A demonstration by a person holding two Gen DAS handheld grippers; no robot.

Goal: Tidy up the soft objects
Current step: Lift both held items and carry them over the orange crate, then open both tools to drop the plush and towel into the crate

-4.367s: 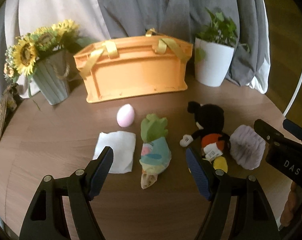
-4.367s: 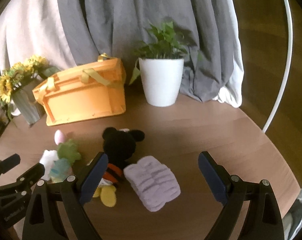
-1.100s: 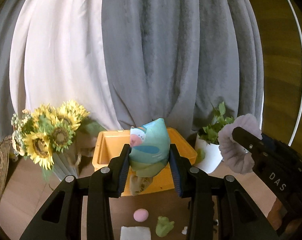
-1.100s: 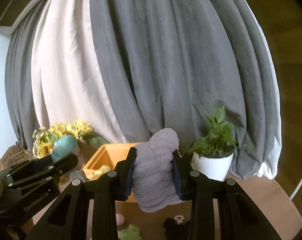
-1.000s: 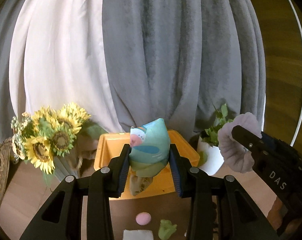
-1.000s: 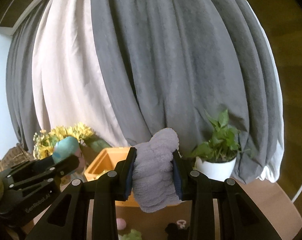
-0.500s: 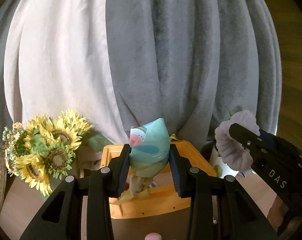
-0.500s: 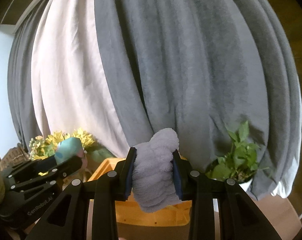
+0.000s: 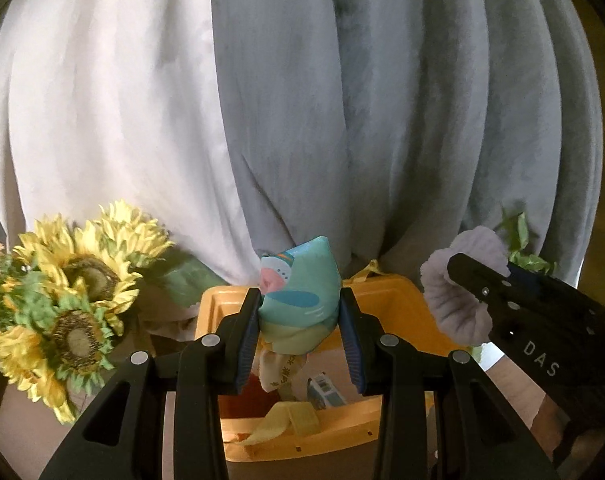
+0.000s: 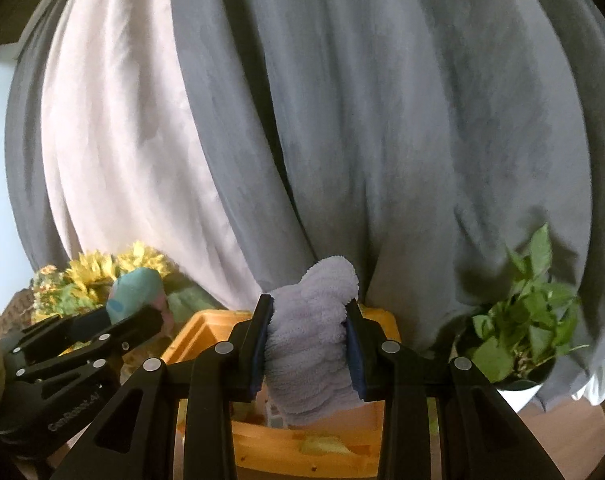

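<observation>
Left gripper (image 9: 300,320): you clamp the teal plush (image 9: 300,300), orange basket (image 9: 398,304) directly below.
Right gripper (image 10: 308,344): clenched on lilac towel (image 10: 312,344), above basket too.

This looks like a room in a home. Long gray curtains (image 9: 402,120) and white curtains (image 9: 102,120) hang at the back. Yellow sunflowers (image 9: 74,300) stand at 9 o'clock, a green potted plant (image 10: 530,320) at 3 o'clock, and an orange basket (image 9: 394,428) sits on a brown wooden tabletop (image 10: 562,436).
</observation>
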